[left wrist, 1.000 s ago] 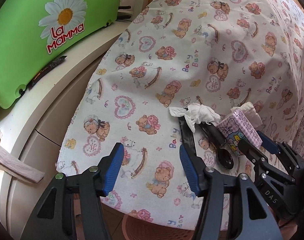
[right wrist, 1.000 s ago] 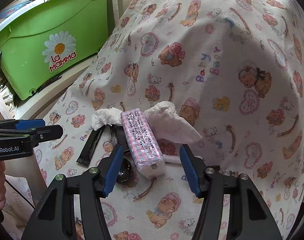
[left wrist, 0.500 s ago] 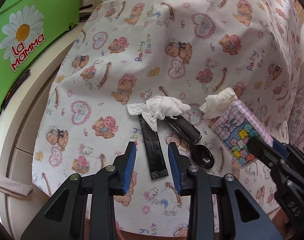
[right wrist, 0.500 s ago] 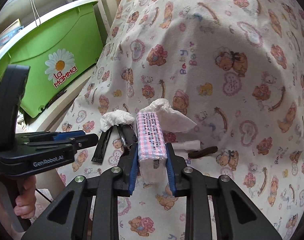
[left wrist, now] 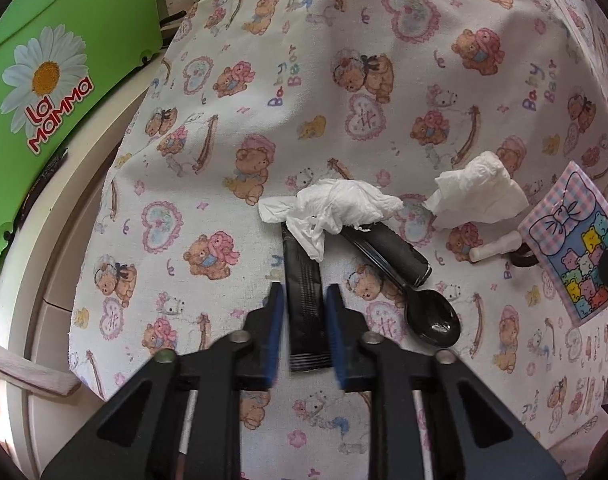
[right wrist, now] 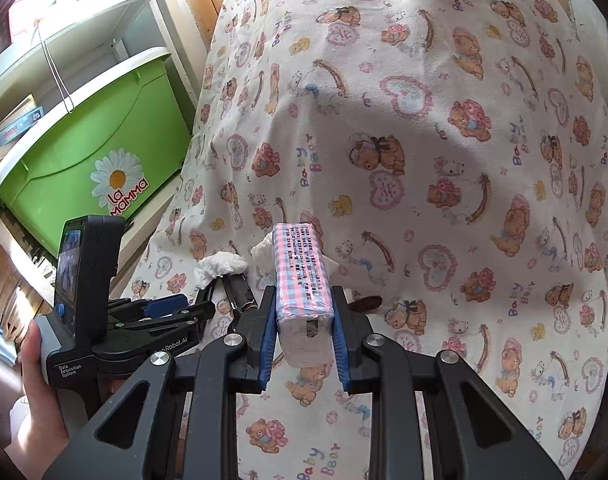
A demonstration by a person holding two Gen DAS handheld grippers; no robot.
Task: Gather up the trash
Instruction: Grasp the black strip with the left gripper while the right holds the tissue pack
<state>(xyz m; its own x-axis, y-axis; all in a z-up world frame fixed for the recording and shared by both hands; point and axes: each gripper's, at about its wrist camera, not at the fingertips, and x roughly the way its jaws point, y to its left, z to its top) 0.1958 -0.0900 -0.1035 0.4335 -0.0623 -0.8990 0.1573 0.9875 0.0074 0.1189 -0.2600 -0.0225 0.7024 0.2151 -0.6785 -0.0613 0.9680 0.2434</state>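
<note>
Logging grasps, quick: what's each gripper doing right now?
Left gripper: closing around the black sachet, small gaps still visible.
Right gripper: shut on the tissue pack.

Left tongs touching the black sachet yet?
Apart. The left wrist view shows the left tongs straddling the black sachet, with strips of tablecloth visible between the sachet and each blue pad.

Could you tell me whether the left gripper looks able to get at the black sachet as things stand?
Probably yes: the left gripper already straddles the black sachet, one finger on each side. Only a crumpled tissue overlaps its far end, away from the fingers.
</note>
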